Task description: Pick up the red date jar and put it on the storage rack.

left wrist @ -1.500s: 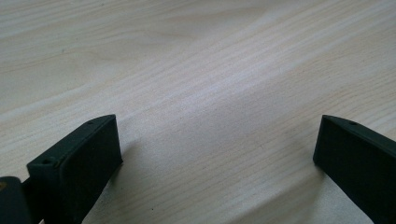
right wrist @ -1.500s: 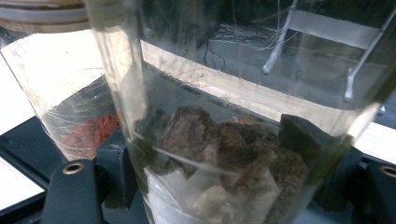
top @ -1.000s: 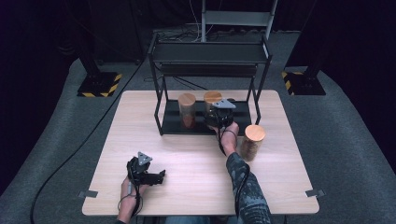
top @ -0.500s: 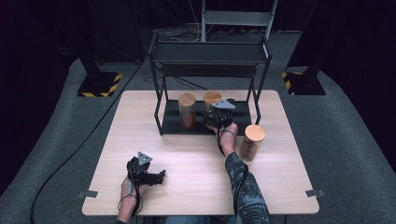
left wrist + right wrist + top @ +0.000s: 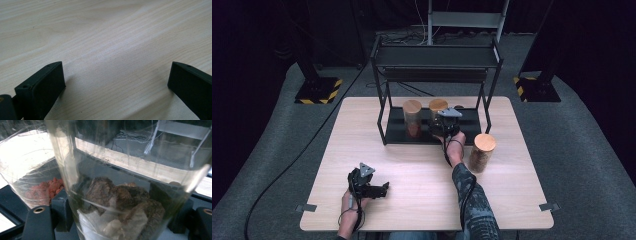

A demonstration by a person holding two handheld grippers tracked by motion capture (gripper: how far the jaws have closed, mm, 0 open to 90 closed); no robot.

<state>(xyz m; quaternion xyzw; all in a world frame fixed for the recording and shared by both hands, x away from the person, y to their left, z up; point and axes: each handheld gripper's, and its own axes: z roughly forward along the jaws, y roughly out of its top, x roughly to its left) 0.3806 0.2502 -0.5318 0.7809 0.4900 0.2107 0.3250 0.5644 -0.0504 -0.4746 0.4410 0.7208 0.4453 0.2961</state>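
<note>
Right arm reaching out to the rack (image 5: pixel 384 95)
Right gripper (image 5: pixel 446 126) is clamping the dark-filled glass jar (image 5: pixel 120 202) (cork-lidded); left gripper (image 5: pixel 371 189) is resting wide open, holding nothing, on the table (image 5: pixel 412 200).

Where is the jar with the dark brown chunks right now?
In the high view the jar stands on the rack's black bottom shelf, right of the red-filled jar, clamped by the right hand-held gripper.

left tool (image 5: pixel 379 189): black, grey three-cornered plate | right tool (image 5: pixel 446 126): black, same plate | sleeve (image 5: pixel 475 205): dark patterned
</note>
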